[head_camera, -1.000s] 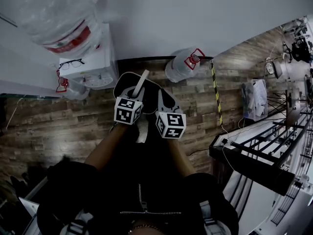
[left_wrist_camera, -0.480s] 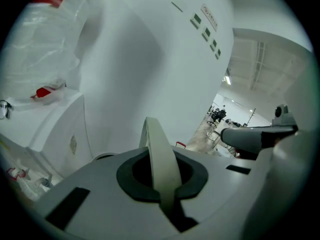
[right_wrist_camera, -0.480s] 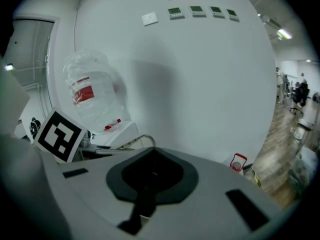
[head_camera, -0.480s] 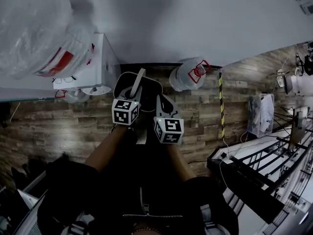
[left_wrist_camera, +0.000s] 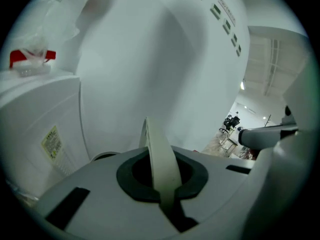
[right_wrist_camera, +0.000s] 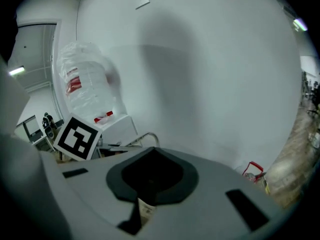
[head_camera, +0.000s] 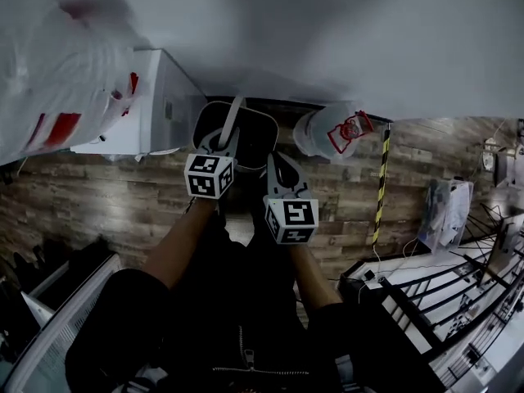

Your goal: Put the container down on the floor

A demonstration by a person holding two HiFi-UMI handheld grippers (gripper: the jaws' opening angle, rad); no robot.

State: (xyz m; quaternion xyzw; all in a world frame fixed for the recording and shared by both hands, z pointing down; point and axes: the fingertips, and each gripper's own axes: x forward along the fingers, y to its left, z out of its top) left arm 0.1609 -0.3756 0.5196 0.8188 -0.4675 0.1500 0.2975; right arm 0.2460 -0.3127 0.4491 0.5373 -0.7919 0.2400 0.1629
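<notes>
A clear water bottle (head_camera: 332, 131) with a red handle lies on the wooden floor against the white wall, right of both grippers and apart from them. My left gripper (head_camera: 235, 109) is raised toward the wall, jaws closed on a pale strip (left_wrist_camera: 159, 159) that sticks up between them. My right gripper (head_camera: 280, 162) is close beside it, jaws together, with only a small pale scrap (right_wrist_camera: 146, 210) in the slot near their base. In the right gripper view the left gripper's marker cube (right_wrist_camera: 77, 137) shows at the left.
A white water dispenser (head_camera: 155, 97) stands at the left against the wall, with a large plastic-wrapped bottle (head_camera: 57, 64) on top. A yellow-black floor strip (head_camera: 381, 187) runs at the right. Dark metal racks (head_camera: 442, 293) fill the lower right corner.
Both grippers have risen slightly toward the wall, still side by side and shut. The view has tilted, so the dispenser and its bottle loom larger at the left.
</notes>
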